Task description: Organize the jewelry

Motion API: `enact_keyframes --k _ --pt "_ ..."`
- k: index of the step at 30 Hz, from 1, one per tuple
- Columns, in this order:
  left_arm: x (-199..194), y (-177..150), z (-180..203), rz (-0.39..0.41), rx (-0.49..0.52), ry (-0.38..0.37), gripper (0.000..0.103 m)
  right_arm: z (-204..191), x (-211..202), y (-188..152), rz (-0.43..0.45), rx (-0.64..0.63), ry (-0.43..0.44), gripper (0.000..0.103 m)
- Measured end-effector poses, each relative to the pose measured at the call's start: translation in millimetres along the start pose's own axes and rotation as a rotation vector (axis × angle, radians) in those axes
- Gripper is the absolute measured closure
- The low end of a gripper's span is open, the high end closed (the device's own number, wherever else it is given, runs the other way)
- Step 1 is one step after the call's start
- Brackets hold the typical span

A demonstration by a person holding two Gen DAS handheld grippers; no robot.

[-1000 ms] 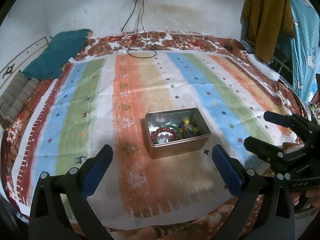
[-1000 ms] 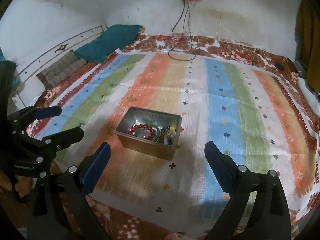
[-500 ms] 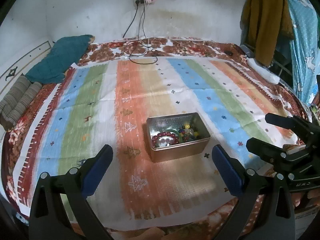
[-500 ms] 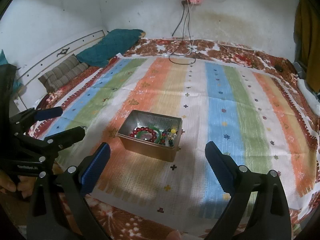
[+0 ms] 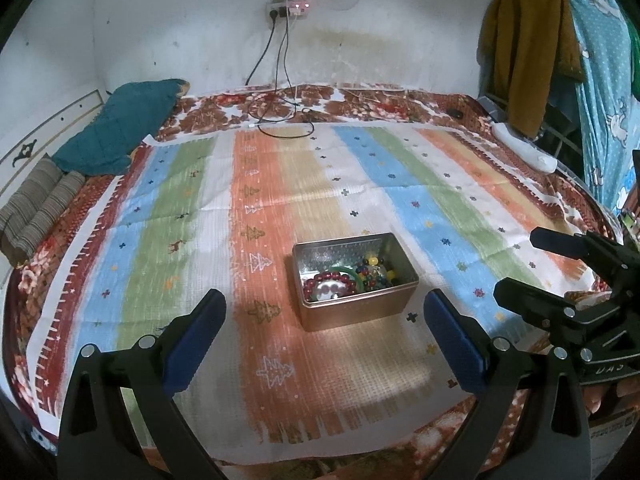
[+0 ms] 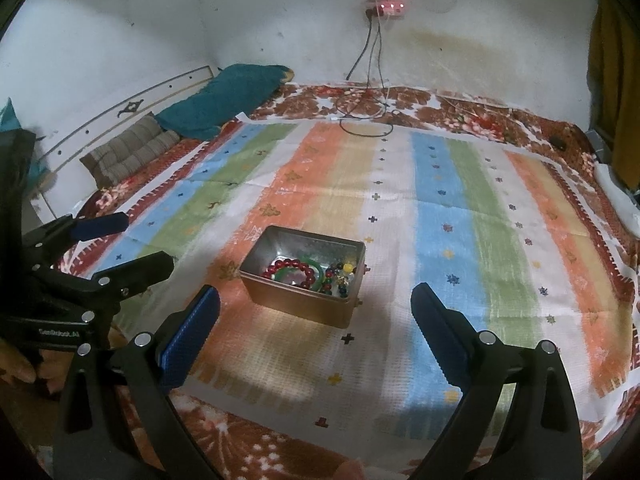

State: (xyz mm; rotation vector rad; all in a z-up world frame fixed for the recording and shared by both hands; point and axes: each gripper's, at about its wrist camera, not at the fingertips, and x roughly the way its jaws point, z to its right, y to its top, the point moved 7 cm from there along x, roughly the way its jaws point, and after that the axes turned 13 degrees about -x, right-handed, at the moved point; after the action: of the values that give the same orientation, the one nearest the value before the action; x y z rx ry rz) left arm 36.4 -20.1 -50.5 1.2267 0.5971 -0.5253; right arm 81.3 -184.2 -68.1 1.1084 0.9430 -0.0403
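From your left wrist view, the left tool [image 5: 324, 336] hangs spread wide, empty, near the tin [image 5: 356, 308] on the bed. From the right wrist view, the right tool [image 6: 316, 332] gapes too; pinch the red bead bracelet [image 6: 294, 270] by one strand—light, floppy, slippery.

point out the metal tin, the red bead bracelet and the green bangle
metal tin [image 5: 356, 312], left wrist view, front wall
red bead bracelet [image 5: 326, 278], left wrist view, top arc of beads
green bangle [image 6: 311, 257], right wrist view, far rim
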Motion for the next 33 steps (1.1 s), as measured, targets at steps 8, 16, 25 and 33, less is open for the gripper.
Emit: enact_keyframes --k 8,16,25,33 --pt "-2.1 0.5 1.4 0.009 0.008 -0.008 0.006 -0.3 0.6 -1.5 -0.002 0.010 0.011 0.006" --pt "-3.3 2.0 2.6 0.013 0.009 -0.008 0.006 0.0 -0.6 -2.3 0.003 0.018 0.019 0.006" --pt "-3.3 5.1 3.5 0.019 0.017 -0.006 0.006 -0.1 -1.1 -2.9 0.001 0.020 0.019 0.006" --pt "-3.9 4.0 4.5 0.019 0.016 -0.007 0.006 -0.2 -2.5 -3.2 0.004 0.019 0.020 0.006"
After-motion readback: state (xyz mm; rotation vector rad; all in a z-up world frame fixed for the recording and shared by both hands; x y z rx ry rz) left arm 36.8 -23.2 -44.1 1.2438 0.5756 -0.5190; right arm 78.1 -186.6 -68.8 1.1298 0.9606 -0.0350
